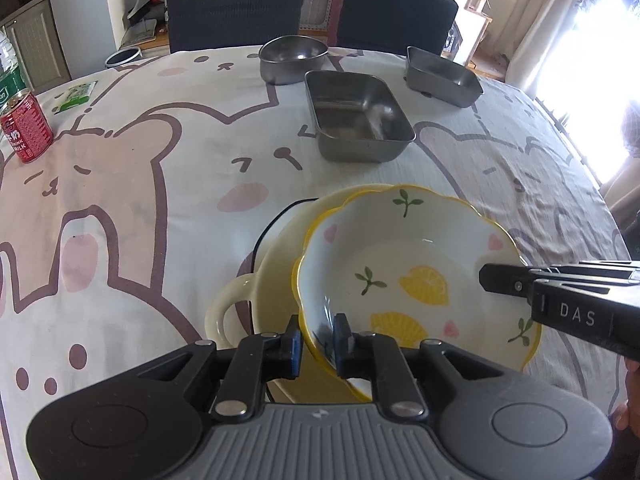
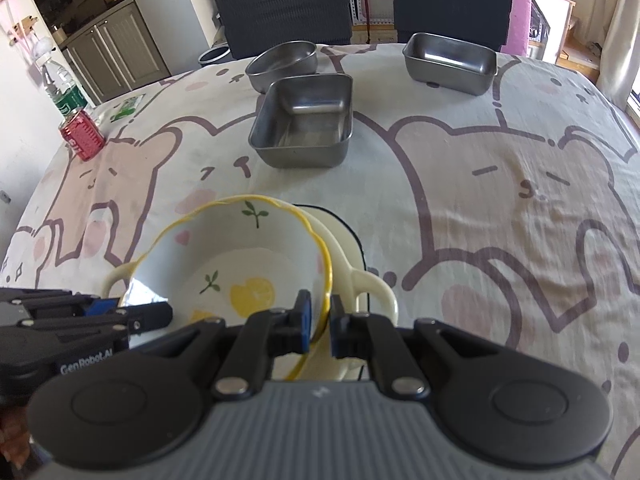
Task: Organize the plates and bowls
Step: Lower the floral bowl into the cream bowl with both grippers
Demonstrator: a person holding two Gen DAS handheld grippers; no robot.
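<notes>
Steel tray point(image 1: 358, 114) beyond lemon bowl point(image 1: 404, 276); red can point(image 1: 26, 128) far left.

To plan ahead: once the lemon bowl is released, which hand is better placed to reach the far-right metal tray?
Probably the right. The right tool grips the bowl at its right rim, nearer the tray; the left tool would have to cross over.

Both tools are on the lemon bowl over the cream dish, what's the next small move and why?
Probably lower the lemon bowl a little further until it rests in the cream dish, then let go. The left tool and right tool each straddle opposite sides of its rim, and the bowl looks tilted over the dish, not settled.
</notes>
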